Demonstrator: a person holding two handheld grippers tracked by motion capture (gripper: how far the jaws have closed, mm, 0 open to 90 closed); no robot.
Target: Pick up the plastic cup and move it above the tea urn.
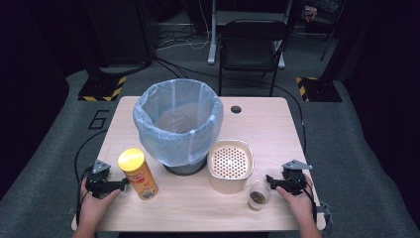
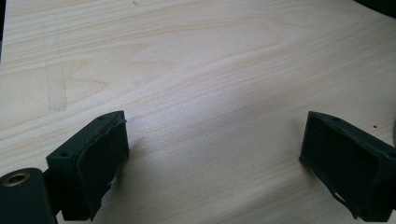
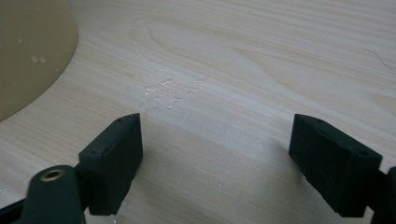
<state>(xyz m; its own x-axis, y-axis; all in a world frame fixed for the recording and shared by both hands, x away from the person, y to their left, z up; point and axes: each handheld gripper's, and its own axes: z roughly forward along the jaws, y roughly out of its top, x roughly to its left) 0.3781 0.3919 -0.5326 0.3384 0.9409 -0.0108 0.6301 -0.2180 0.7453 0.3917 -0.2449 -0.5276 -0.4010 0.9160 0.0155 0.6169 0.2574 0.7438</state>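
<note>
**Two claws rest wide, each beside its nearest item**

Two claws sit low at the near edge of the counter (image 1: 277, 119), one at each side, and both are released: in each gripper view the black jaws stand well apart with bare wood between them, grasping nothing. That spread looks like readiness, room left for something round to pass between the jaws.

The left claw (image 1: 121, 184) points toward the can (image 1: 138, 174), a yellow-lidded tube that stands slightly tilted just beside the jaw tips. Whether a tip touches it I cannot tell. The can stands clear of the bin (image 1: 177, 124), so a sideways grasp around its body seems open.

The right claw (image 1: 270, 179) points at the cup (image 1: 257, 197), a small clear one with something dark in its bottom, standing upright near the front edge. It is just in front of the strainer (image 1: 230, 163), a beige perforated basket that sits beside the bin's base. In the right gripper view a curved beige wall (image 3: 32, 51) shows at the left, probably that strainer, with a few wet specks on the wood nearby.

The bin stands in the middle, lined with a pale blue bag folded over its rim and wide open at the top, within reach of either hand. That central placing suggests that the can or the cup's contents are meant to go into it, perhaps by way of the strainer. No item is lifted yet.
</note>
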